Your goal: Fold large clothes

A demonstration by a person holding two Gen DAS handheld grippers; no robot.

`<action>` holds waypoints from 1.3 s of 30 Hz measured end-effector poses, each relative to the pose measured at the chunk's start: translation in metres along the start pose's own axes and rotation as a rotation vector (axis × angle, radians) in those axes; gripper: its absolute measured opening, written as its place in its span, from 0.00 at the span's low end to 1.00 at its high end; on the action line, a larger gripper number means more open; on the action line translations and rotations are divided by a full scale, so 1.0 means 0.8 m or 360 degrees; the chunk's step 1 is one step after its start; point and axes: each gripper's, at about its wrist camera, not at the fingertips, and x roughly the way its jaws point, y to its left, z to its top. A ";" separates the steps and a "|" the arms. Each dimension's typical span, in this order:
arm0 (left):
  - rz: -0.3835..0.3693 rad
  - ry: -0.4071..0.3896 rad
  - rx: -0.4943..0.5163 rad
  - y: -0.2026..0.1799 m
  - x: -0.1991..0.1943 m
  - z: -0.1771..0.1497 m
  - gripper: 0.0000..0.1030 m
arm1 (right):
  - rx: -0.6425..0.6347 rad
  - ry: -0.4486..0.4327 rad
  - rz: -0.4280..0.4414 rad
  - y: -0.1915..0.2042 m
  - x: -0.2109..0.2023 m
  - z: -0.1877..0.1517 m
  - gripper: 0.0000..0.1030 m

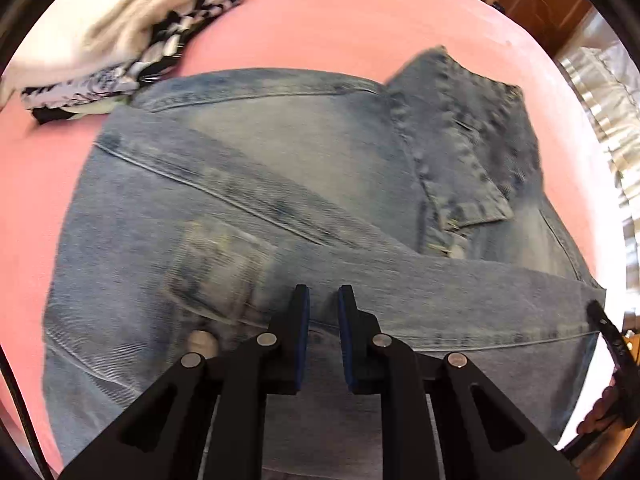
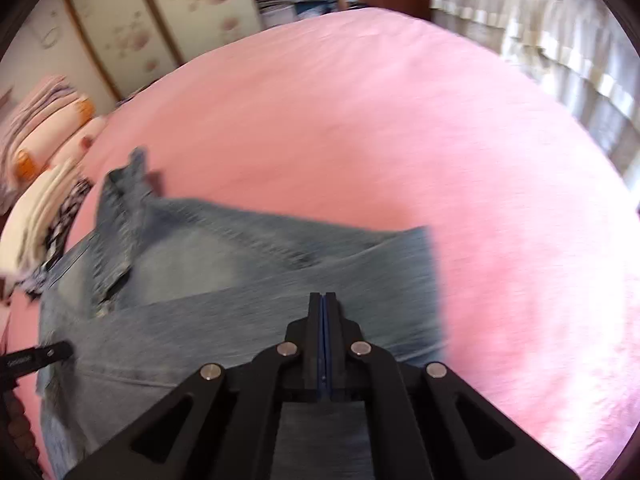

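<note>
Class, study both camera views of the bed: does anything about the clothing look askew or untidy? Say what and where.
Yes. The faded blue denim jeans lie unevenly on the pink bedsheet: the waistband flap is turned up and sticks out at an angle, and one leg crosses diagonally over the other. The cream and black-and-white folded clothes look orderly.

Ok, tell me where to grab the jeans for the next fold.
Grip the jeans at the leg-hem end, coming in from the bare pink bed on that side: the edge there lies flat, straight and unobstructed. The waistband end is rumpled, beside the folded pile.
</note>
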 end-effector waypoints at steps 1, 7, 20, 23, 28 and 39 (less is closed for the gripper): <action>0.0014 -0.0002 -0.0008 0.005 -0.001 0.000 0.13 | 0.0028 -0.0014 -0.0028 -0.013 -0.004 0.002 0.00; 0.0078 -0.0025 0.0004 0.017 -0.005 -0.004 0.13 | 0.0148 -0.0008 -0.0050 -0.050 -0.005 0.002 0.00; 0.0049 0.0042 -0.0095 0.032 0.043 0.010 0.12 | 0.0150 0.0078 -0.0071 -0.049 0.011 0.004 0.00; 0.0098 0.0051 -0.0027 0.026 0.041 0.013 0.12 | 0.0188 0.0093 -0.0027 -0.055 0.005 0.002 0.00; 0.0131 0.0059 -0.0004 0.011 0.009 0.011 0.15 | 0.0171 0.0168 -0.0095 -0.057 -0.009 -0.008 0.00; 0.0158 -0.0095 -0.0039 0.052 -0.095 -0.072 0.15 | 0.0220 0.0309 -0.0066 -0.066 -0.070 -0.098 0.00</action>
